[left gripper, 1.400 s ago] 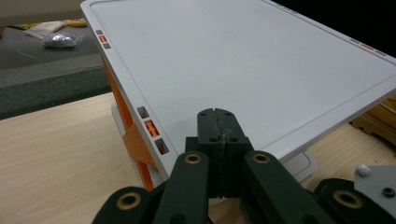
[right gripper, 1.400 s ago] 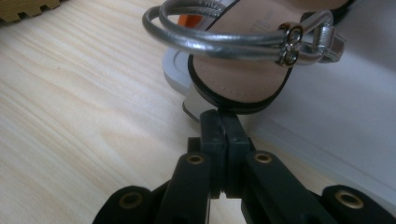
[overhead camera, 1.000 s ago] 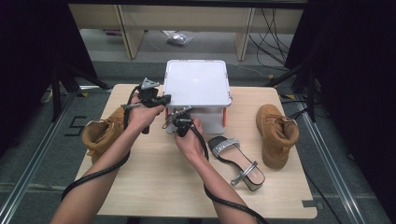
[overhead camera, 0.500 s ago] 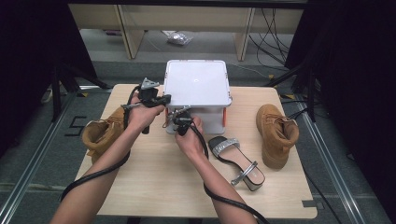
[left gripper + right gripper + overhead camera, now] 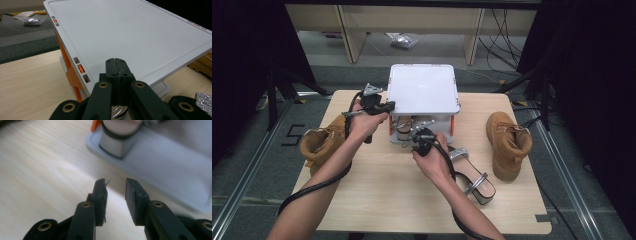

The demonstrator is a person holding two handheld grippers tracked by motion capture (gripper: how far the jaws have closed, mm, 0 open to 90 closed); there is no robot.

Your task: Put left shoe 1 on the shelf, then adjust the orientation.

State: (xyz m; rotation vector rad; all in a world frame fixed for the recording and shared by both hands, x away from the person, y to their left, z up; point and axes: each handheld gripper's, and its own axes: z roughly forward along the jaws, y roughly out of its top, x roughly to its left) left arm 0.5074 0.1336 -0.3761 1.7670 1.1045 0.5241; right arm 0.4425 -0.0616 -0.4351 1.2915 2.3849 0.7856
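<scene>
While nothing has shifted this past second, the left tongs (image 5: 117,72) stay clenched at the tilted white plastic box lid (image 5: 423,90), the right tongs (image 5: 116,192) released before the grey-heeled sandal (image 5: 117,137) inside, so the work looks paused

Bright light is falling from above onto the tabletop (image 5: 377,200), and the room around it is staying very dark, almost black at both sides. The white lid (image 5: 424,90) is shining the most and is looking a bit washed out in the high view. Soft, small shadows are lying under the arms and beside the brown boot (image 5: 508,142). The high view is looking a little fuzzy all over. In the left gripper view the left claw (image 5: 116,65) is looking sharp, and the far floor is going blurry. In the right gripper view the right claw (image 5: 116,185) is clear, everything behind it is blurry, and a bright patch is glowing on the wood
</scene>
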